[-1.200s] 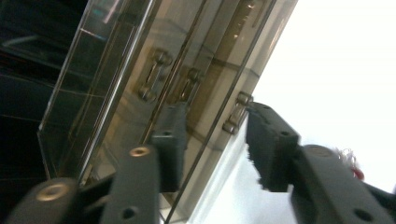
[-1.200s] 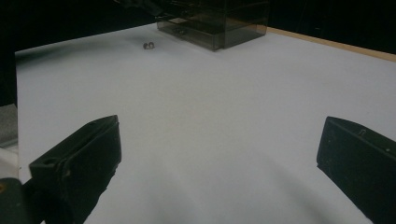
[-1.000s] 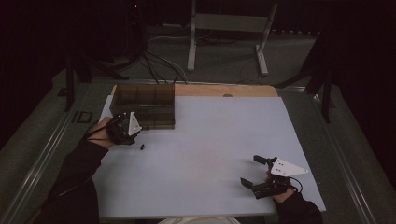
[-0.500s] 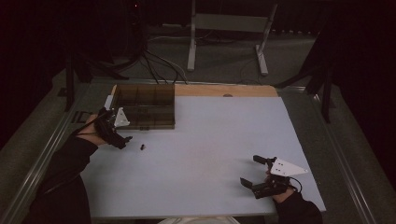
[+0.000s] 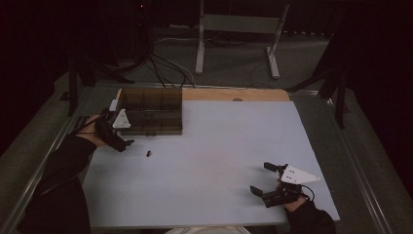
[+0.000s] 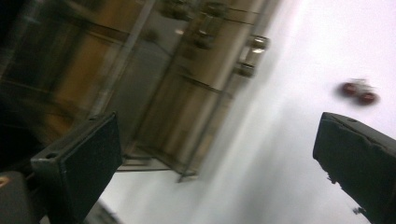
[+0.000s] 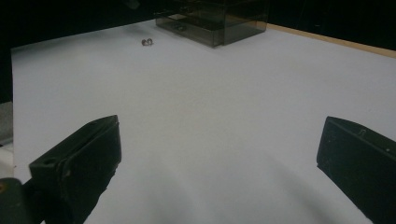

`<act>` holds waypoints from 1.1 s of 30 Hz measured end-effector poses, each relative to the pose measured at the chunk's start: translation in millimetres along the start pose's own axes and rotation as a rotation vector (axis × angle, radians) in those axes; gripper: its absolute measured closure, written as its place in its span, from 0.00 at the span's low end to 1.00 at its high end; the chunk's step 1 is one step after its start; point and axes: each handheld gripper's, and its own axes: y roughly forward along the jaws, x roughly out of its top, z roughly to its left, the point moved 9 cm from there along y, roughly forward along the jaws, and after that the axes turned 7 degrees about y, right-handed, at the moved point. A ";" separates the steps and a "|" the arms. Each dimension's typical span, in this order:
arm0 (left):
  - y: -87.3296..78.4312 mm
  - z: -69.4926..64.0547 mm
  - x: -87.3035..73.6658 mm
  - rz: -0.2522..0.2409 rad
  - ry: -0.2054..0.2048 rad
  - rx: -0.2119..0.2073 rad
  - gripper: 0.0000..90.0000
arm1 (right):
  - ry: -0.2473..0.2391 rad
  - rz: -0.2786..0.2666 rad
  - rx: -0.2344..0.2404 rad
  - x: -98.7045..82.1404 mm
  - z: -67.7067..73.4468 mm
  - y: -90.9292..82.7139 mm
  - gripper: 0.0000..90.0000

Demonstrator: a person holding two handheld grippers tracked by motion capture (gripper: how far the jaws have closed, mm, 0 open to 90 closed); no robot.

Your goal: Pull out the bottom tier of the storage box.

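The left gripper (image 5: 127, 143) sits at the left edge of the white table (image 5: 219, 146), just in front of the near corner of the smoked plastic drawer box (image 5: 151, 111). Its jaws have just been opening and stand spread with nothing between them. A small pair of red beads (image 5: 148, 154) lies loose on the table just to the right of that gripper, apart from its jaws; in the left gripper view the red beads (image 6: 358, 92) rest beyond the right-hand jaw. Judged from this, the piece is set down beside the box so that a drawer can be dealt with first. The right gripper (image 5: 267, 179) rests near the front right of the table, jaws spread and empty, well apart from the work, apparently parked in reserve.
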 end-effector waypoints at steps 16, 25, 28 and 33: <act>20.1 2.3 11.2 0.026 0.097 -0.083 0.44 | 0.008 -0.007 0.001 0.5 -0.2 -0.8 0.00; 33.6 7.3 8.0 0.094 0.250 -0.076 0.66 | 0.013 -0.012 -0.001 0.9 -0.6 -1.5 0.00; 38.7 8.4 7.8 0.085 0.271 -0.091 0.69 | 0.013 -0.013 -0.003 1.0 -0.6 -1.4 0.00; 44.6 11.6 4.9 0.102 0.330 -0.103 0.79 | 0.014 -0.018 -0.004 1.6 -0.7 -2.1 0.00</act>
